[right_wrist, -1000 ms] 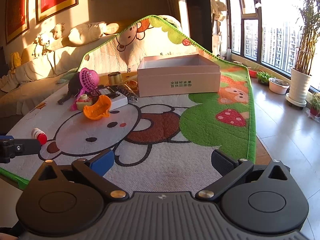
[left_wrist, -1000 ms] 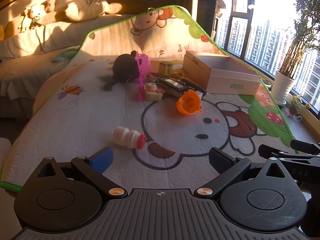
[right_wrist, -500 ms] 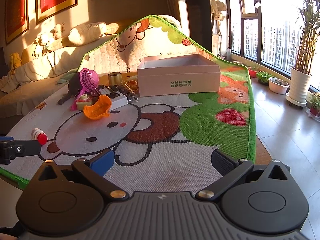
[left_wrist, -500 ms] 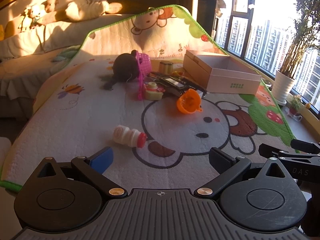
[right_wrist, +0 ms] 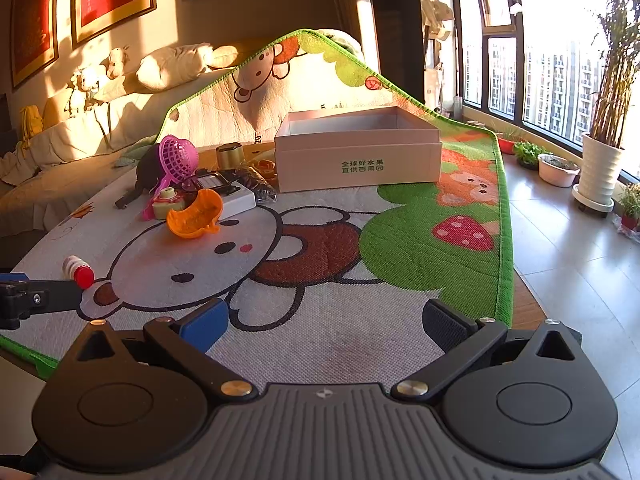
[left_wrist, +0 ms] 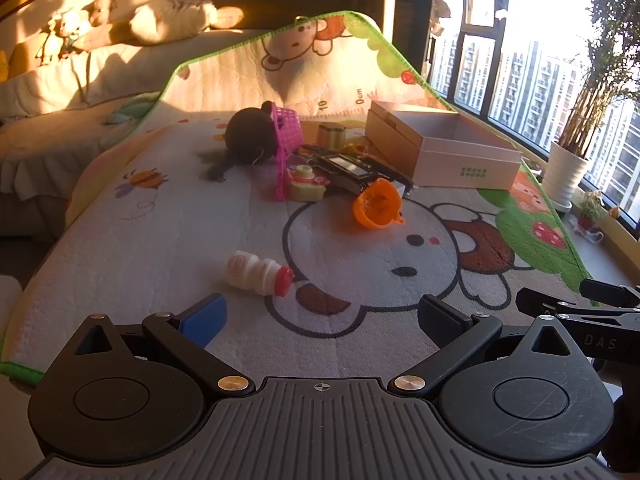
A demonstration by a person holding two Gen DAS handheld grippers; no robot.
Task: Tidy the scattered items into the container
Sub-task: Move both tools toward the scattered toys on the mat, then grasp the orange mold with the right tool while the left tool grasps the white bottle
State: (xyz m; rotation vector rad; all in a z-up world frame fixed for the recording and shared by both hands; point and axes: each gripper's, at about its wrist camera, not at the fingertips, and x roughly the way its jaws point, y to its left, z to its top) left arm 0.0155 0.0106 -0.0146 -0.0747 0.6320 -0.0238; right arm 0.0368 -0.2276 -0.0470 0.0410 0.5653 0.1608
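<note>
An open pink cardboard box (left_wrist: 448, 152) (right_wrist: 358, 152) stands at the far right of the cartoon play mat (left_wrist: 360, 280). Left of it lies a heap: a dark plush toy (left_wrist: 250, 140), a pink toy basket (left_wrist: 288, 136) (right_wrist: 178, 158), an orange cup (left_wrist: 378, 202) (right_wrist: 196, 214), a small cream toy (left_wrist: 306, 184) and a black device (left_wrist: 352, 166). A white bottle with a red cap (left_wrist: 258, 274) (right_wrist: 78, 272) lies alone, just ahead of my left gripper (left_wrist: 322, 318). Both the left gripper and my right gripper (right_wrist: 326, 320) are open and hold nothing.
A gold tin (left_wrist: 332, 134) sits behind the heap. A sofa with cushions and soft toys (right_wrist: 104, 92) runs along the back wall. Potted plants (right_wrist: 600, 168) stand on the tiled floor by the windows at the right. The mat's green edge (right_wrist: 506, 240) borders the floor.
</note>
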